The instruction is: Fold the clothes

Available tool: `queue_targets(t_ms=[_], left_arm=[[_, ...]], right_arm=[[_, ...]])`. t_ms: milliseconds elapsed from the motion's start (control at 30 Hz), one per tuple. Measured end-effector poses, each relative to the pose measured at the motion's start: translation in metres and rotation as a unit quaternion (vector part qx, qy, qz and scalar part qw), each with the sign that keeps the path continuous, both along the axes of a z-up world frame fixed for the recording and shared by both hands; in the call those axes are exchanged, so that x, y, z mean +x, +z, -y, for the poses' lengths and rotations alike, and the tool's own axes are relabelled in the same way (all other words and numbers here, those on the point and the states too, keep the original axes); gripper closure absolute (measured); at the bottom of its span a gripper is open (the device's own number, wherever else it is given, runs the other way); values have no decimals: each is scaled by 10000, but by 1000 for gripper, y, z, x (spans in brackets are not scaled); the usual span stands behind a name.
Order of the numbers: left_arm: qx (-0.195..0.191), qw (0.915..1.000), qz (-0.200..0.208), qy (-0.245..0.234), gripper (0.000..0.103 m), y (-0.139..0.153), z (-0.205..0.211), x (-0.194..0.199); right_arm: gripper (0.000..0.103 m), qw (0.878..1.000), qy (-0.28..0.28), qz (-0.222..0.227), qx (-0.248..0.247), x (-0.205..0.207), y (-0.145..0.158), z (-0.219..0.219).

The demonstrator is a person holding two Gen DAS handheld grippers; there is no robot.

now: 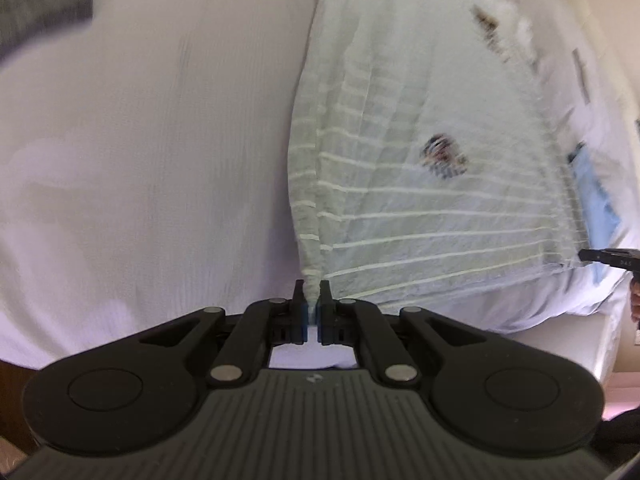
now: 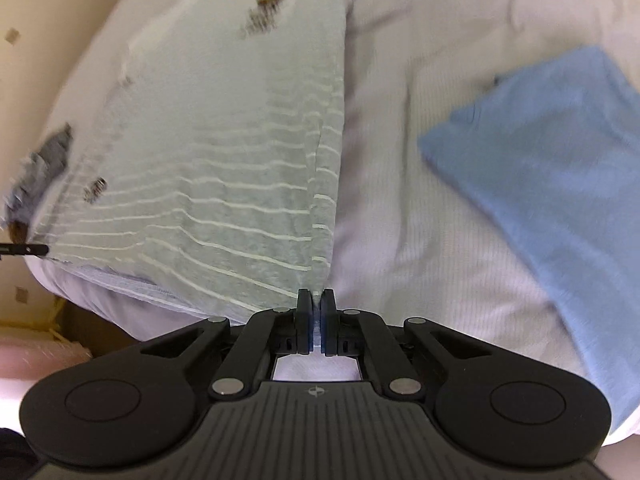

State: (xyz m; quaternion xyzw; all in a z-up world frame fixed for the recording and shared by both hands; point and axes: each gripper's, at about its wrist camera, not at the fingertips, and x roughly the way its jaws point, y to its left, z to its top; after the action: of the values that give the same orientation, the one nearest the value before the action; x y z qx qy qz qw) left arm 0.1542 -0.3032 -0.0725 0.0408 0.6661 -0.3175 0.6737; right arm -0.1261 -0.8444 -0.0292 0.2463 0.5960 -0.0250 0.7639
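place: bedroom | evidence: white bedsheet (image 1: 140,140), folded blue garment (image 2: 552,152)

A pale green garment (image 1: 420,168) with thin white stripes lies spread flat on the bed (image 1: 140,160), side edges folded in.

The right gripper (image 2: 316,304) stood clamped on the near edge of the striped pale-green garment (image 2: 224,152), spread on white bedding (image 2: 380,200); a folded blue cloth (image 2: 540,168) lay apart
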Motion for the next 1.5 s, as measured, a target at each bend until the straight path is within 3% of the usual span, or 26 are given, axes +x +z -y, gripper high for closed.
queue_targets(t_ms=[133,467,533,567,733,767,833,1000,1233,1300,1400,1500], left_arm=[[-7,10000,-23,60,102,-7,-4,-7],[212,9997,-3,-94,100,-10,2,-7],[326,9993,74,-147,98,-2,-1,-8],[363,9991,151,-126,98,5,-5,-7],[367,9979,526,85,96,43,-23,-4],[338,9974,618,127,92,52,-24,-3],[281,9961,831,133,85,71,-22,1],[265,9896,1415,-11,77,116,-5,17],[420,9673,2462,-448,54,173,38,47],[494,9579,2741,-693,42,187,49,53],[572,9428,3137,-977,31,201,62,64],[593,9298,3403,-1272,19,205,71,81]], right_arm=[[101,9994,200,-218,-186,-1,-25,-24],[100,9977,292,-385,-471,2,-22,-34],[83,9951,377,-534,-737,4,-19,-35],[75,9941,377,-560,-855,4,-13,-36],[73,9919,182,-219,-1235,17,36,-45],[72,9915,155,-113,-1289,23,46,-48],[61,9901,101,97,-1396,33,66,-55],[43,9867,71,788,-1421,71,114,-90],[28,9719,348,1712,-1575,145,152,-139],[25,9679,445,1895,-1592,166,160,-150],[16,9619,507,2148,-1614,189,174,-165],[12,9546,591,2313,-1781,205,184,-179]])
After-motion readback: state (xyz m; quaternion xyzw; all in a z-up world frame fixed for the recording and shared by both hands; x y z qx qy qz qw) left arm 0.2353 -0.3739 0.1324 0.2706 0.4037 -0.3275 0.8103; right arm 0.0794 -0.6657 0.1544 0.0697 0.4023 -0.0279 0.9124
